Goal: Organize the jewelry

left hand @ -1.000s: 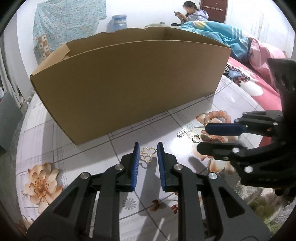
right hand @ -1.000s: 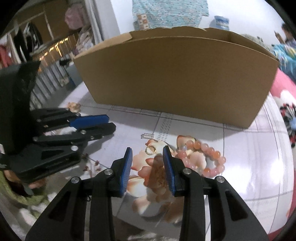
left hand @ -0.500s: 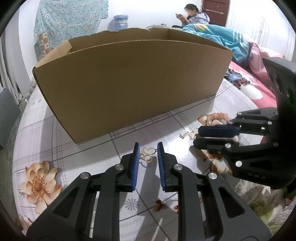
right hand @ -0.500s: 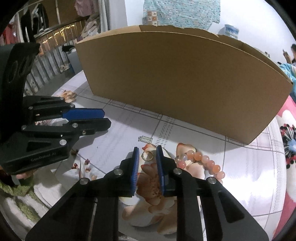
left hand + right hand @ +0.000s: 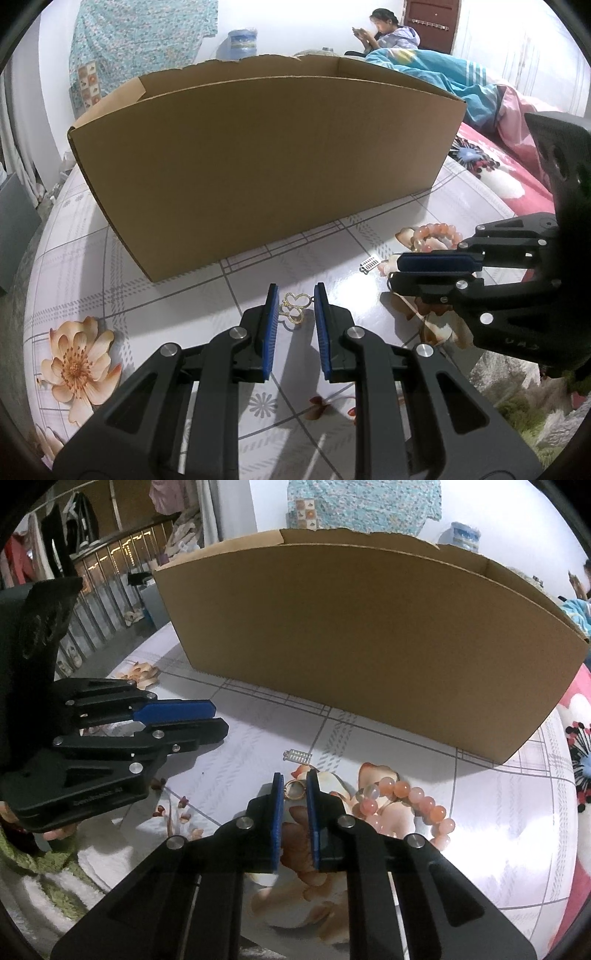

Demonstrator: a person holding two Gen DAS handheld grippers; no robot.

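Now gripping a gold ring [image 5: 294, 791] flat on the flowered table [image 5: 258, 746], toward its near edge, with the right gripper [image 5: 294, 775]: jaws just drawn together, blue pads pressed against either side of the band. Flanked just to the right by a pink bead bracelet [image 5: 421, 799], also on the table and clear of the pads, and just beyond by a small silver comb-shaped charm [image 5: 297, 755]. To the left, well apart, clamping a gold butterfly charm [image 5: 295, 311] between the narrow-set pads of the left gripper [image 5: 295, 291], likewise down on the tabletop near the same edge. Backed, across the middle of the table, by a large open cardboard box [image 5: 369, 646], long side facing both grippers, far rim ragged. Beyond the table's far edge, glimpsed from the left wrist: a seated person [image 5: 388, 33] and bedding [image 5: 461, 85] in blue and pink.
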